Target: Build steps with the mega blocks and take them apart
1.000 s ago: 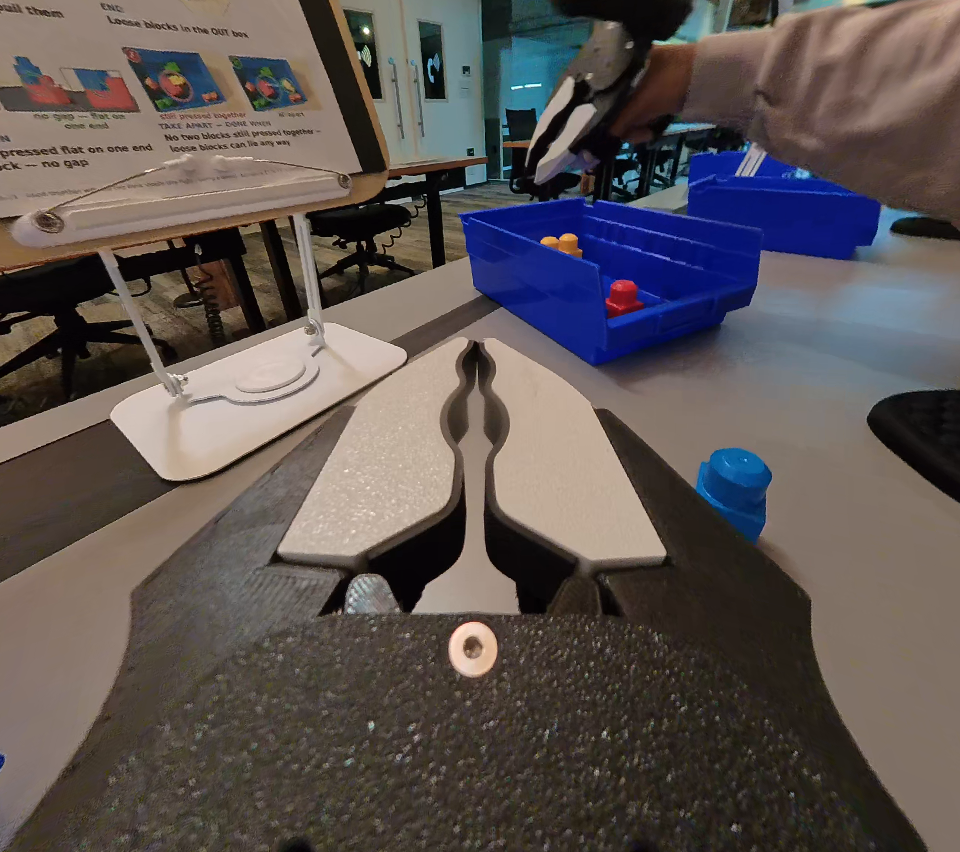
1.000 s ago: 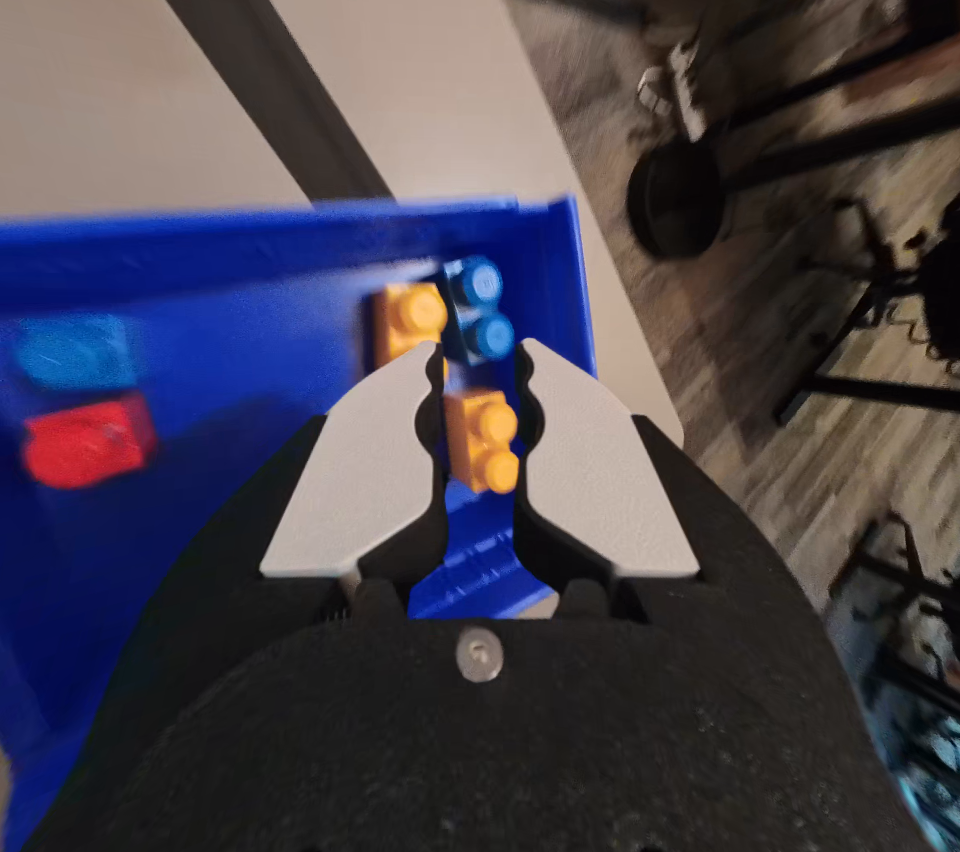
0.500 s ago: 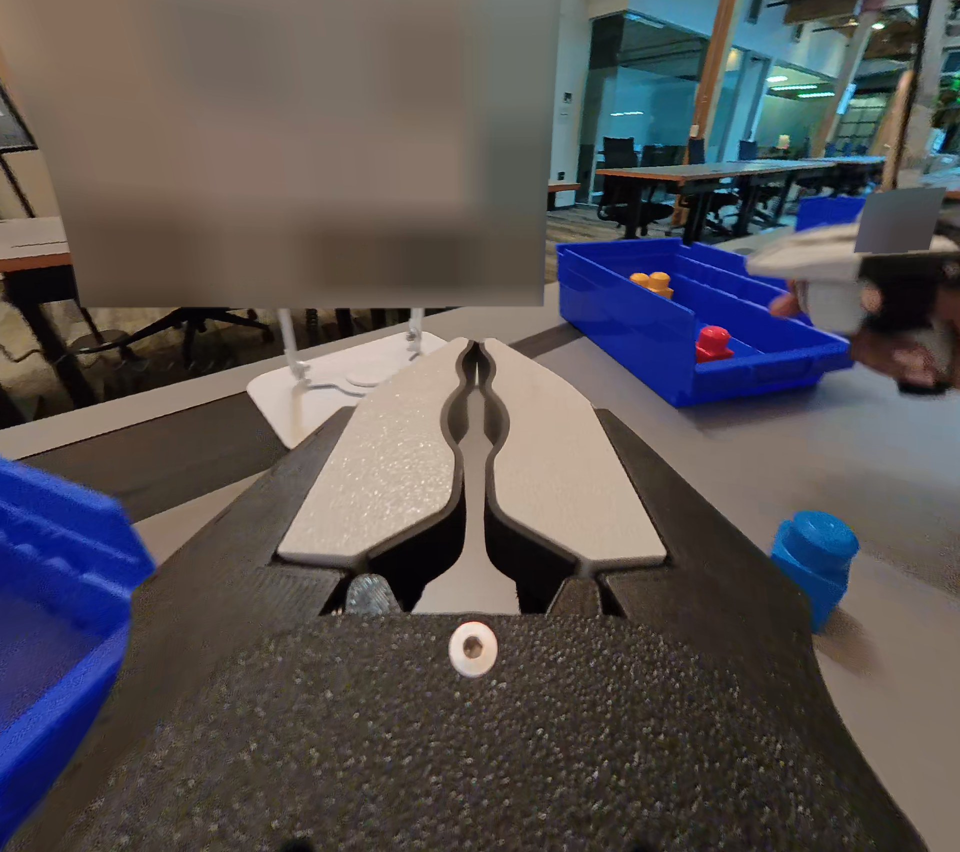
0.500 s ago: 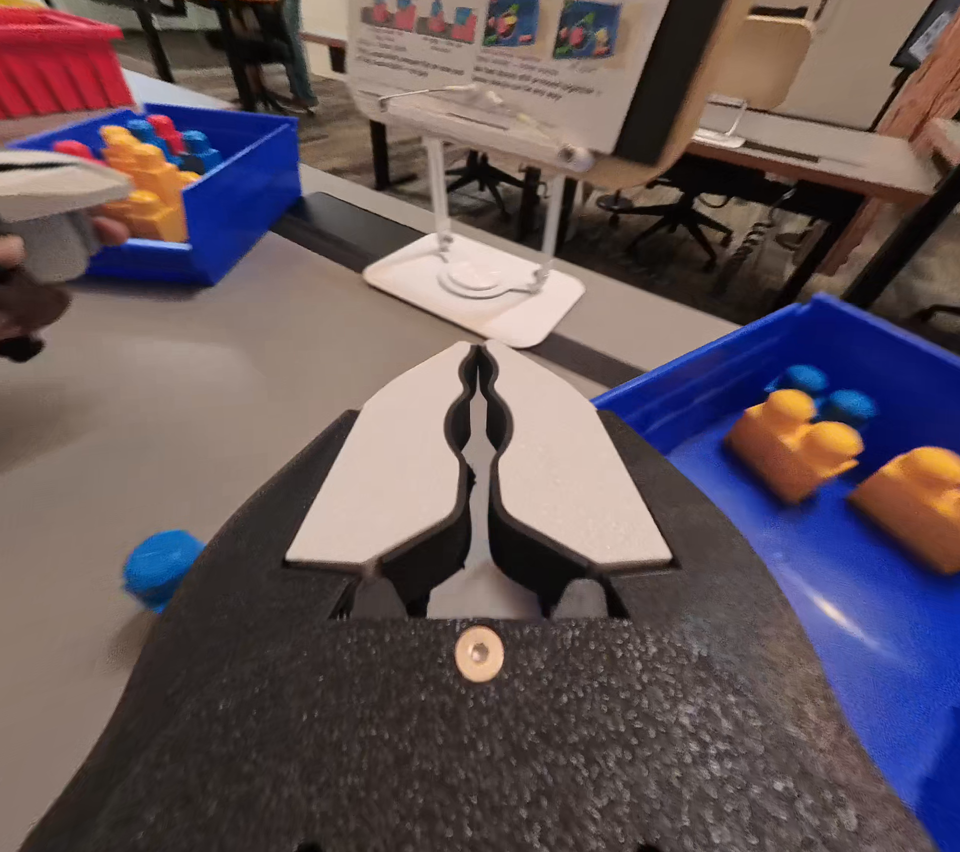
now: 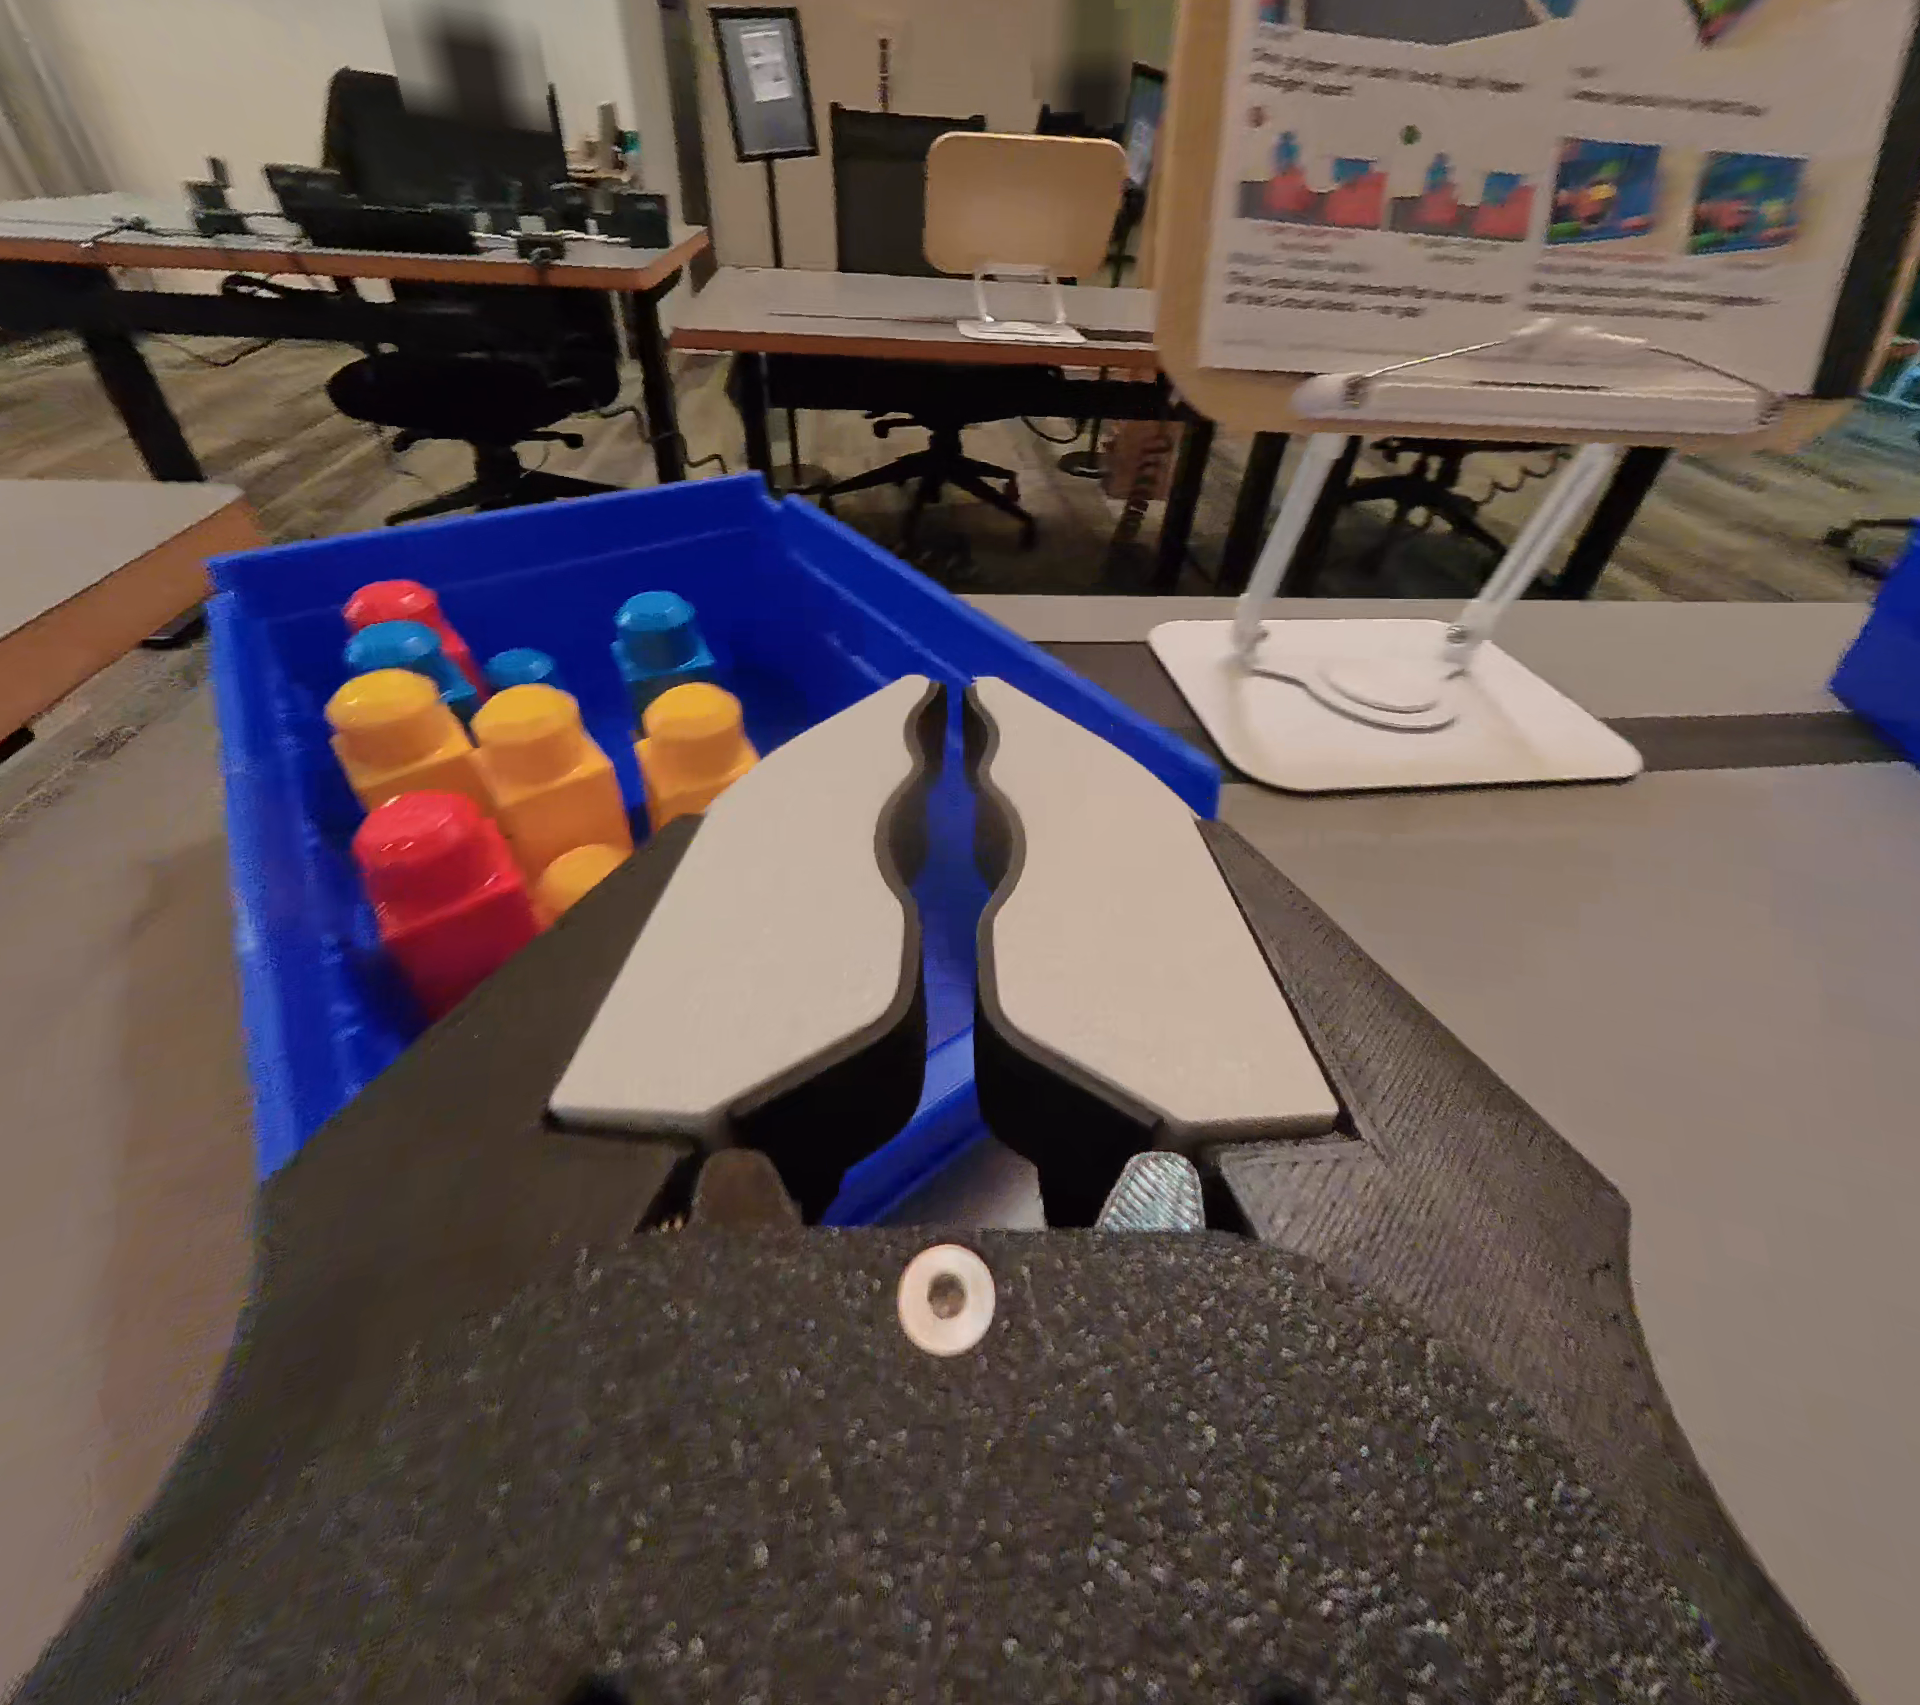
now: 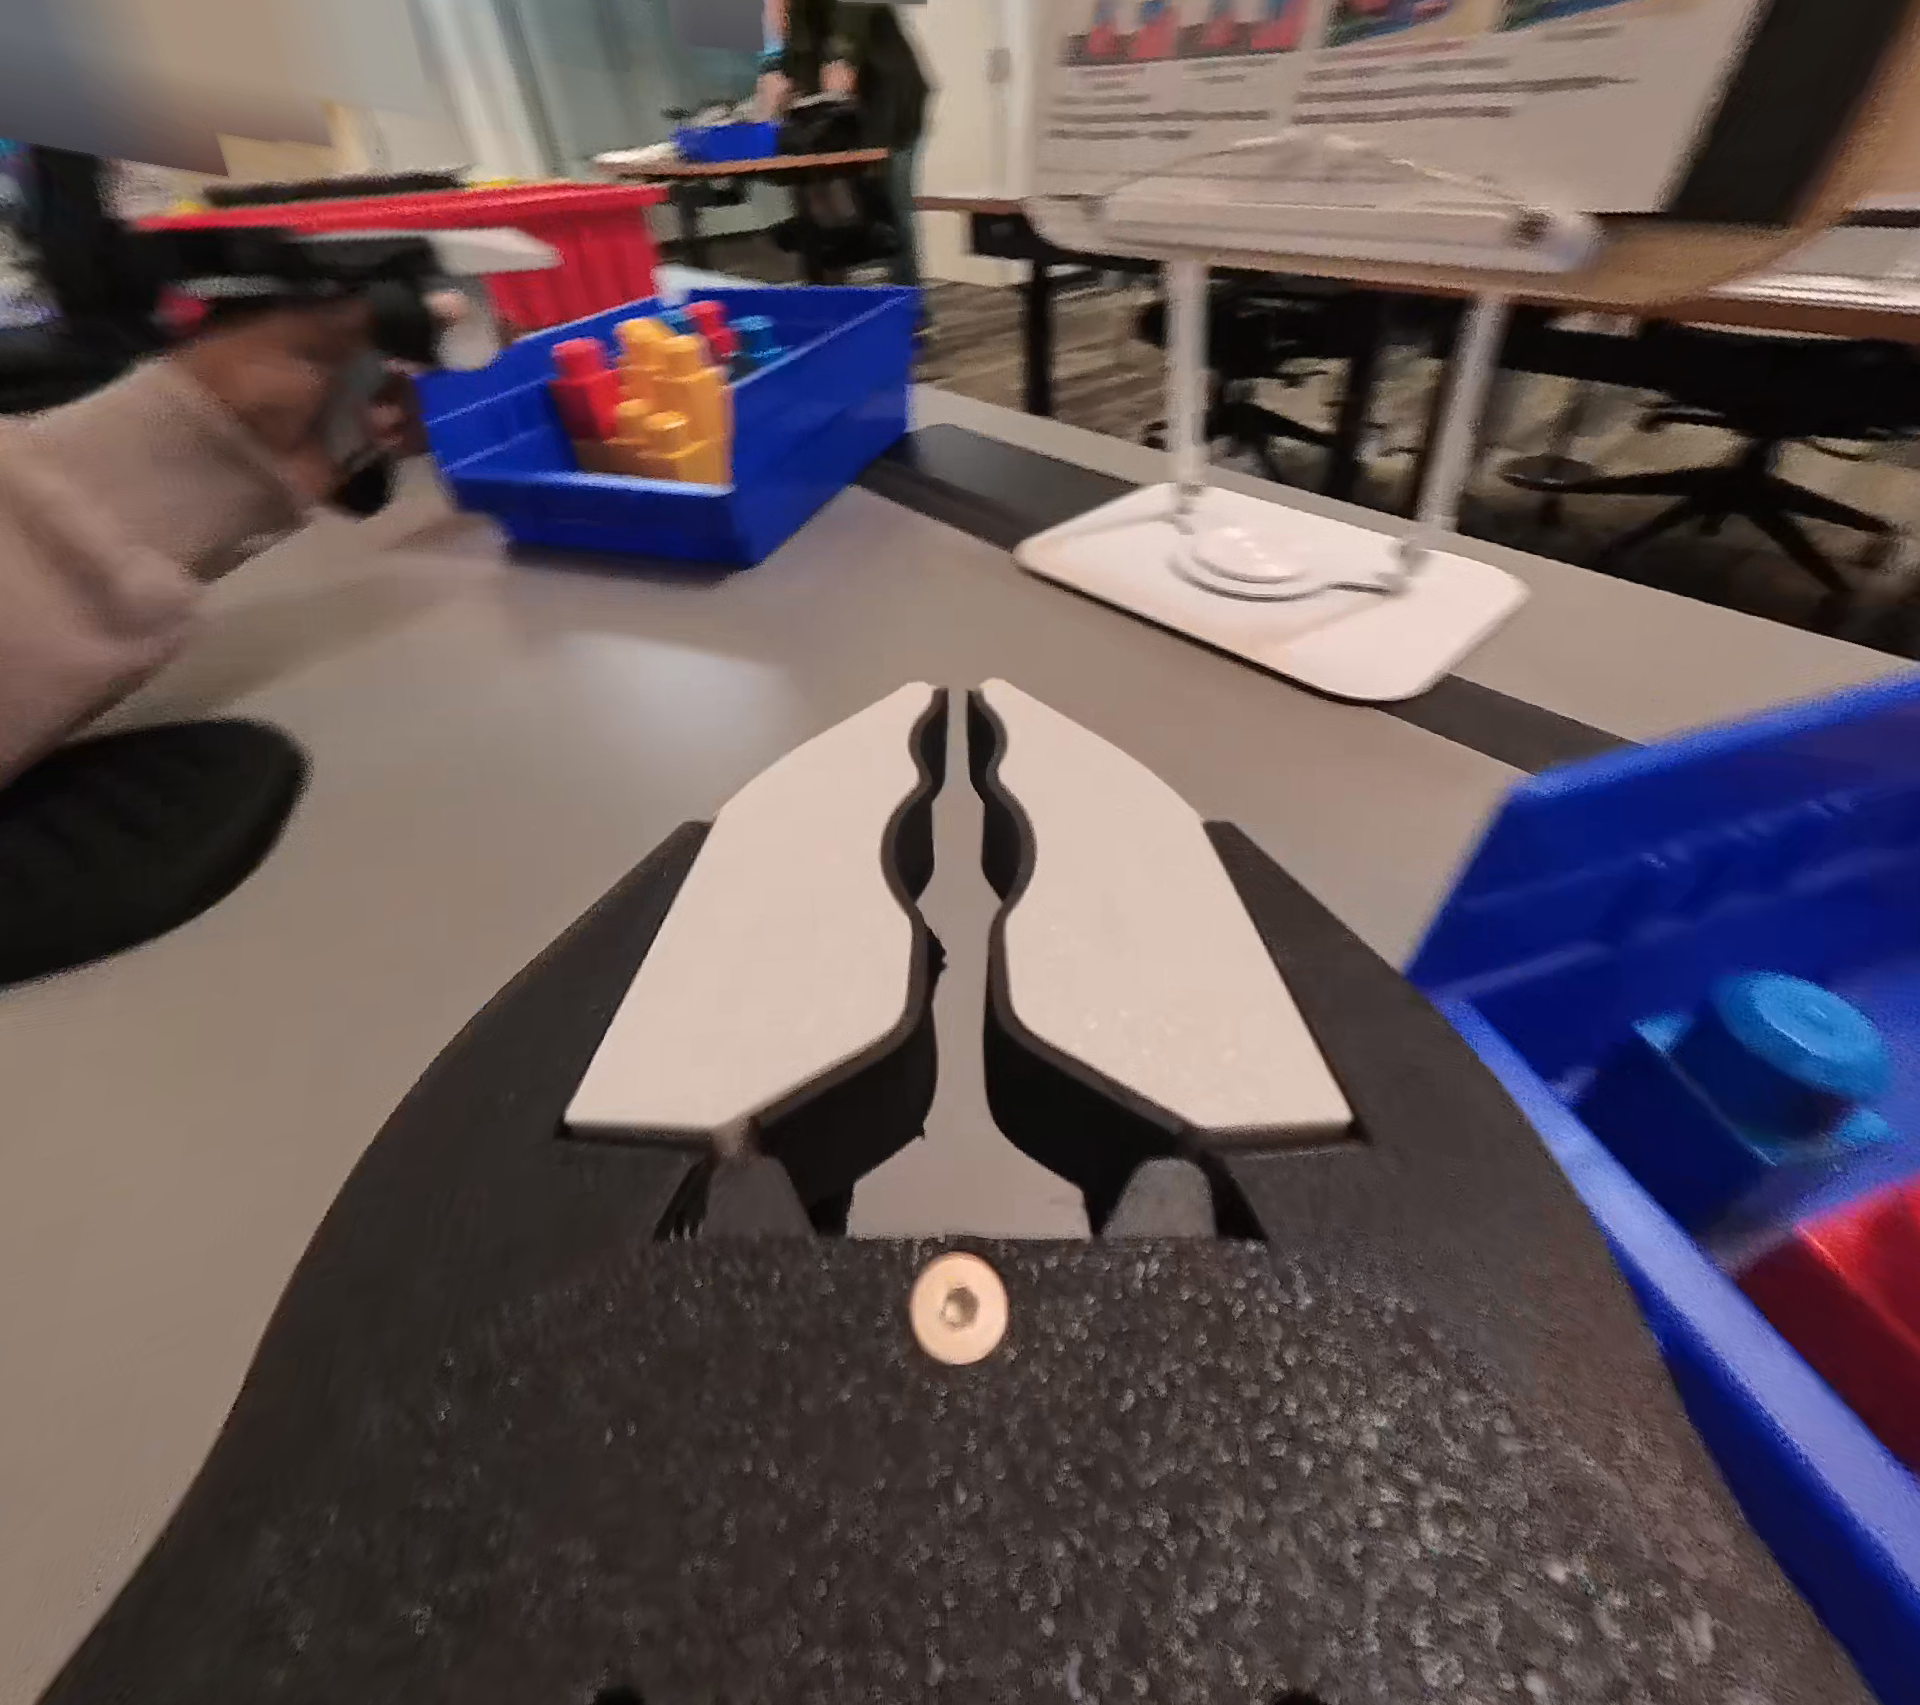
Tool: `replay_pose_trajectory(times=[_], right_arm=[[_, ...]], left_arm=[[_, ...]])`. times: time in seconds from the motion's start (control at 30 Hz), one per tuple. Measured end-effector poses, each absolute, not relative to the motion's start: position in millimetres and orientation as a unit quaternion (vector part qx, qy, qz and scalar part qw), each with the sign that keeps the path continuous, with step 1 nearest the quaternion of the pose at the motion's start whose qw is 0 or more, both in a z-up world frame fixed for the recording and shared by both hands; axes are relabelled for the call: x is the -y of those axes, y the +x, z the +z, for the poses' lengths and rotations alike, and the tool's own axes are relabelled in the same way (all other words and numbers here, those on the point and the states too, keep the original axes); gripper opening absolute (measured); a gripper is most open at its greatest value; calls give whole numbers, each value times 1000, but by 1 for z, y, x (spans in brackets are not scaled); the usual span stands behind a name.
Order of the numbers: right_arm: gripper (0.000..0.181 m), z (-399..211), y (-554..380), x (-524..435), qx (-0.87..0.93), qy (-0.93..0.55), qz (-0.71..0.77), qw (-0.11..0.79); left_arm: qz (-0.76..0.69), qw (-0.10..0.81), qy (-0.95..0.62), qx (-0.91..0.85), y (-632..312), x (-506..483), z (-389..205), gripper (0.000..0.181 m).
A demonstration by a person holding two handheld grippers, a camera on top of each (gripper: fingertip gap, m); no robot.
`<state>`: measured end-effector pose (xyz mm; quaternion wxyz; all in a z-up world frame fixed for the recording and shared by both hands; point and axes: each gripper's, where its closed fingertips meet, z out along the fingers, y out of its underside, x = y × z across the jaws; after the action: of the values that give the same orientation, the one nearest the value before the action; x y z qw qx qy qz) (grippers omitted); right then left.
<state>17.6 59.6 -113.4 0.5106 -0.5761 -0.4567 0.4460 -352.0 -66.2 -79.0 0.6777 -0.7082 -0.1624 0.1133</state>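
My left gripper is shut and empty, its tips over the near right part of a blue bin that holds several upright red, orange and blue mega blocks. The same bin shows at the far left in the right wrist view, with the left gripper and its hand beside it. My right gripper is shut and empty, low over the grey table. A second blue bin at its right holds a blue block and a red block.
A white stand holding an instruction board sits at the table's back edge, between the bins; it also shows in the right wrist view. A black pad lies at the left. Office desks, chairs and a person are behind. One gripper's finger ends stand about 40 centimetres off the other's.
My left gripper has swung left from the table middle to the full bin. My right gripper has left the right bin, shut, and now points over the table. The loose blue block is out of view.
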Motion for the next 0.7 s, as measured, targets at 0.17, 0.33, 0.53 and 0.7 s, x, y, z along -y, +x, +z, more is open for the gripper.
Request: replay_pose_trajectory(times=[0.17,0.33,0.53,0.7], right_arm=[[74,-141,10,-6,617,-533,427,390],[76,-194,5,10,703,-537,330,329],[33,-186,2,11,718,-508,320,351],[32,-80,26,-64,591,-540,339,494]], left_arm=[[136,683,-694,184,-364,82,-90,2],[142,687,-687,190,-367,86,-92,1],[140,687,-690,180,-363,85,-96,0],[139,690,-689,172,-361,85,-94,0]])
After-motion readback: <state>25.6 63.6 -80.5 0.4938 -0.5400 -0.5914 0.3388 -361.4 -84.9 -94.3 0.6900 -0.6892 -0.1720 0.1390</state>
